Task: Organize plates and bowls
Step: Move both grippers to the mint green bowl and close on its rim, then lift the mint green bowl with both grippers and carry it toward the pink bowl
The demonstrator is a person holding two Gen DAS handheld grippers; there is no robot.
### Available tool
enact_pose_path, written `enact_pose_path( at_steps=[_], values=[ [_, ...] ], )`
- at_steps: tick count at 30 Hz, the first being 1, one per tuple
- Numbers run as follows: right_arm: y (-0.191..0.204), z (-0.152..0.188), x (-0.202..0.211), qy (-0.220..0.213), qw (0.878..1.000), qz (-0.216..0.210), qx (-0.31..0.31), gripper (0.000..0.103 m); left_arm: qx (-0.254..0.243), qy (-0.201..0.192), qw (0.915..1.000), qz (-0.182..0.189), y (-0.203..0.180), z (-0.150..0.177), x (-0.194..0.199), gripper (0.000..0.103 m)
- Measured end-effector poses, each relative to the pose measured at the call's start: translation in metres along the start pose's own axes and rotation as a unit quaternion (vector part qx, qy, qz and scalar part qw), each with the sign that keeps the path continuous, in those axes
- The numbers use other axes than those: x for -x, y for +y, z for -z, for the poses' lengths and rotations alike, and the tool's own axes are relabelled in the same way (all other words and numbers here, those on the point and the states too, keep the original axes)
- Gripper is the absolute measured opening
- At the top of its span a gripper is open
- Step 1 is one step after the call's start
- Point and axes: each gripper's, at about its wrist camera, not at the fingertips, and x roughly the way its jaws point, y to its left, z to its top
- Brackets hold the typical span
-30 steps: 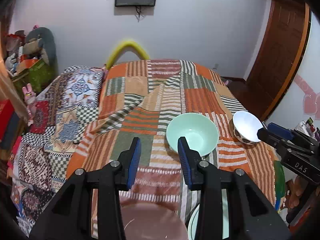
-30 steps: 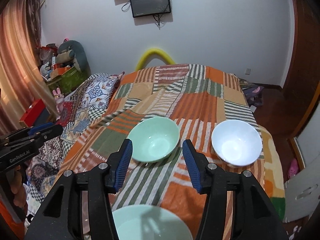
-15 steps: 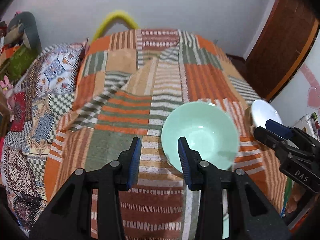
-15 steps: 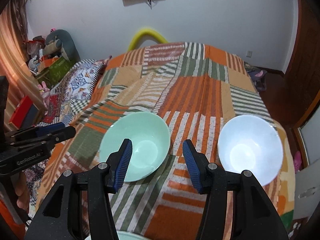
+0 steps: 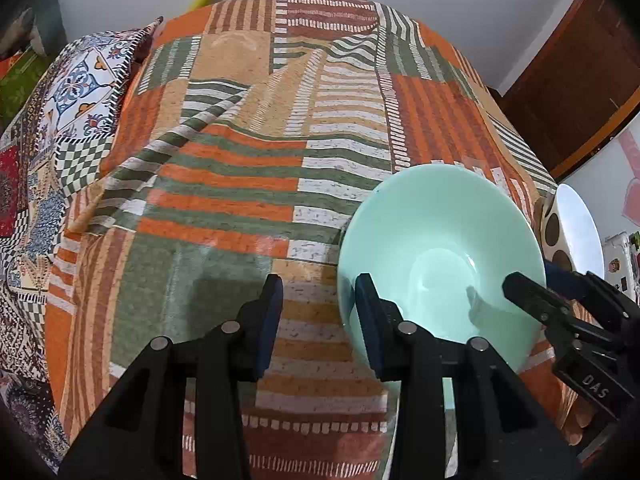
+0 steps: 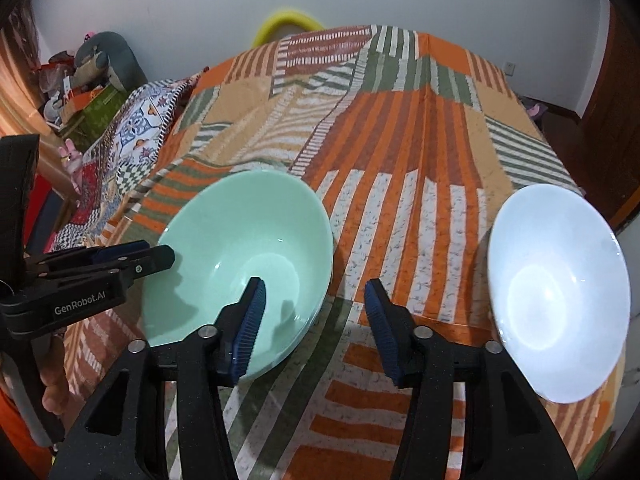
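Both claws have dropped in toward the mint bowl (image 6: 240, 264) within the last second; a two-sided pickup looks imminent. Left claw (image 5: 318, 320) is half open, empty, straddling the bowl's 9 o'clock rim. Right claw (image 6: 312, 320) is wide open, empty, one finger over its 3 o'clock rim. White bowl (image 6: 556, 300) sits on the bed (image 6: 400, 128), at 3 o'clock. Plates near the bed's edge are now out of view; rim contact unclear.
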Motion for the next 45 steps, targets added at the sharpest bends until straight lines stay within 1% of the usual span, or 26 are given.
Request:
enact_pose_path(
  at_steps=[1,2,3,6,7,8,11,17,21,25,36,45],
  values=[
    [0.000,0.000,-0.003,0.005,1.000,-0.004,0.000,0.037,-0.001,0.001,1.0000,0.002,-0.001,0.000,-0.001,0.033],
    [-0.001,0.000,-0.006,0.011,1.000,-0.008,-0.001,0.032,-0.002,0.002,1.0000,0.006,-0.002,-0.001,-0.003,0.030],
    [-0.001,0.001,-0.008,0.015,1.000,-0.010,-0.003,0.028,-0.002,0.003,0.9999,0.010,-0.002,0.000,-0.003,0.028],
    [-0.001,0.002,-0.012,0.015,1.000,-0.018,-0.004,0.022,-0.006,0.003,0.9998,0.019,-0.005,0.001,-0.003,0.020],
    [0.001,0.002,-0.012,0.015,1.000,-0.019,-0.003,0.020,-0.011,0.004,0.9996,0.024,-0.006,0.001,-0.003,0.014],
    [0.002,0.002,-0.011,0.014,1.000,-0.016,-0.001,0.020,-0.016,0.007,0.9994,0.030,-0.008,0.002,-0.002,0.010],
    [0.005,0.003,-0.012,0.015,1.000,-0.008,0.007,0.019,-0.022,0.003,0.9994,0.026,-0.010,0.003,0.001,0.010],
    [0.003,0.005,-0.006,0.026,1.000,-0.014,0.002,0.017,-0.027,0.000,0.9994,0.021,-0.014,0.008,0.013,0.009],
    [0.010,0.009,0.005,0.020,1.000,-0.005,0.014,0.017,-0.036,-0.011,0.9992,0.013,-0.019,0.015,0.028,0.009],
    [0.014,0.010,0.020,0.008,1.000,-0.009,0.013,0.017,-0.045,-0.030,0.9985,0.003,-0.024,0.021,0.051,0.009],
    [0.028,0.019,0.075,-0.034,0.999,-0.027,0.019,0.017,-0.050,-0.064,0.9967,0.005,-0.033,0.046,0.119,0.009],
    [0.039,0.046,0.104,-0.043,0.998,-0.047,0.020,0.017,-0.048,-0.081,0.9956,-0.002,-0.039,0.086,0.166,0.009]
  ],
)
